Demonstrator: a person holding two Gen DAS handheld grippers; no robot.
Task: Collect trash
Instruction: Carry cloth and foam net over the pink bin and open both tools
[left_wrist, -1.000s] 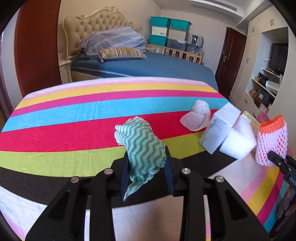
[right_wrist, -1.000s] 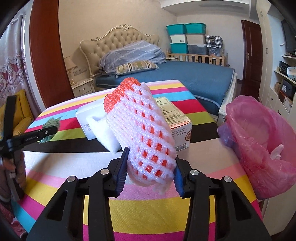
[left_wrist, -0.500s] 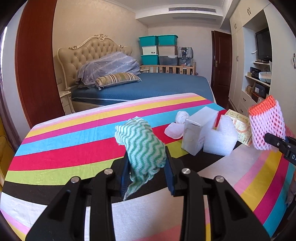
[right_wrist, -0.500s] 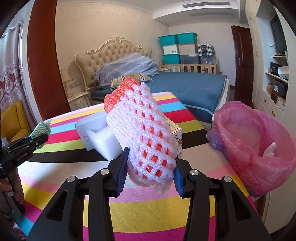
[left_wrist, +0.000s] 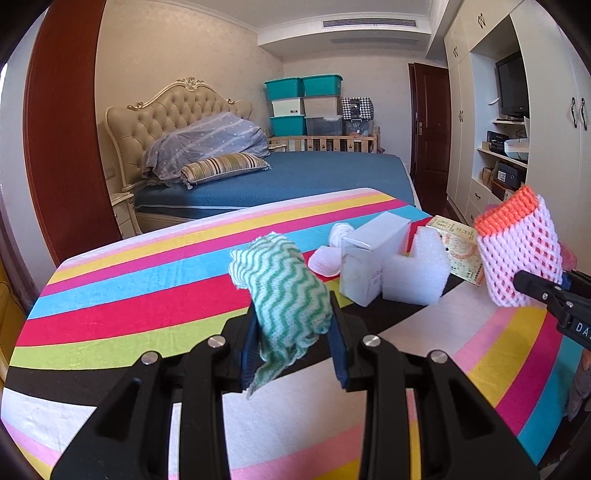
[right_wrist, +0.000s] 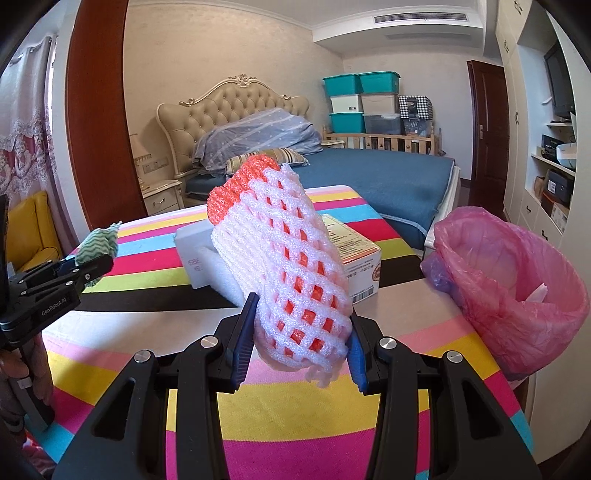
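My left gripper is shut on a green-and-white wavy cloth, held above the striped tablecloth. My right gripper is shut on a pink-and-orange foam fruit net, also held above the table. The net also shows at the right of the left wrist view, and the cloth at the left of the right wrist view. A bin lined with a pink bag stands off the table's right edge, to the right of my right gripper.
On the table lie a white box, a white foam block, a yellow printed carton and a crumpled white tissue. A blue bed lies behind. Cupboards and shelves line the right wall.
Both grippers have lifted with their loads, the views tilting up. The right gripper has swung right, bringing the pink bin more fully into view.
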